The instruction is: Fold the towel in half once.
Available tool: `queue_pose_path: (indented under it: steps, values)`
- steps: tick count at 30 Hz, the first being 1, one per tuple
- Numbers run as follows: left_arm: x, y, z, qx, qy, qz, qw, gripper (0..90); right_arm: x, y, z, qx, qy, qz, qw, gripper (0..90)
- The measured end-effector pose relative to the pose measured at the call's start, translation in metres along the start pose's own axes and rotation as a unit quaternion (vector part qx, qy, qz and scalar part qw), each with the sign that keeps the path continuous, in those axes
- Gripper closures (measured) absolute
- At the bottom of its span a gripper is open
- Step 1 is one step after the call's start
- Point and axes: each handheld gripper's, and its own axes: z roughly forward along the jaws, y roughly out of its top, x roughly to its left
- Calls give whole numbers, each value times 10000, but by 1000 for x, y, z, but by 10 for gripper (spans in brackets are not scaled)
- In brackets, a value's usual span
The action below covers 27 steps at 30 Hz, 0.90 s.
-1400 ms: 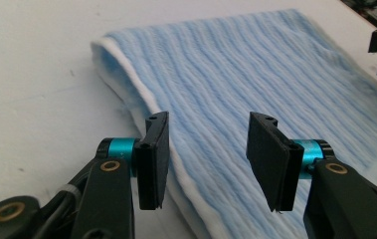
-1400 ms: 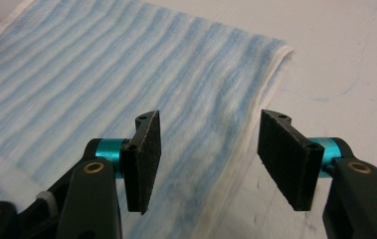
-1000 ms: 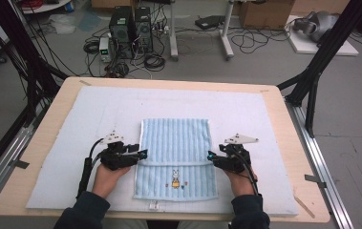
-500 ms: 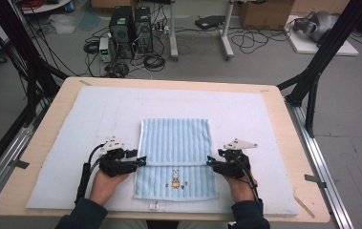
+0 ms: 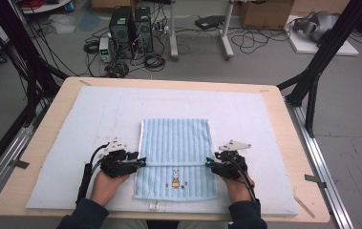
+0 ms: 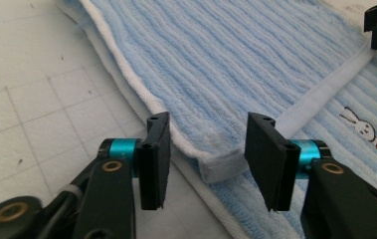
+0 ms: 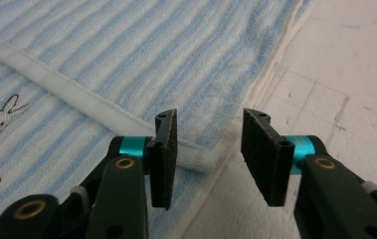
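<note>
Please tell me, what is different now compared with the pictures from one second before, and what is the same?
Both grippers' jaws have just been closing. The left gripper has a folded corner of the blue towel between its jaws, and the right gripper has the opposite corner, but the pads do not press yet. Both hands kept almost the same places. The towel lies as before on the white mat.

Blue towel (image 5: 176, 143) on white mat (image 5: 88, 119), tongs (image 5: 142, 163) (image 5: 209, 163) flanking its fold
</note>
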Motion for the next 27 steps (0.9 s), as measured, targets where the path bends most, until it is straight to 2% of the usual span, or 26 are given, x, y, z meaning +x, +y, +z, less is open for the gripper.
queue_pose_path:
  steps: [4, 6, 9, 13, 17, 27]
  values:
    - [-1, 0, 1, 51, 11, 77, 10000, 684, 1, -1, 1, 89, 11, -65, 9999, 650]
    - [-2, 0, 1, 63, -10, 151, 9999, 771, 1, -1, 2, 108, 31, -94, 9999, 684]
    - [-4, 0, 1, 79, 20, 249, 9997, 822, 2, -1, 3, 122, 71, -133, 9998, 745]
    - [-5, 0, 1, 69, 45, 280, 9996, 847, 3, -1, 4, 145, 125, -163, 9997, 803]
    - [-6, 0, 0, -2, 60, 254, 9997, 854, 7, -1, 3, 113, 10, -336, 9994, 822]
    - [-3, 3, -13, -312, -264, -43, 9992, 857, 7, -1, -6, -71, 62, -311, 9995, 824]
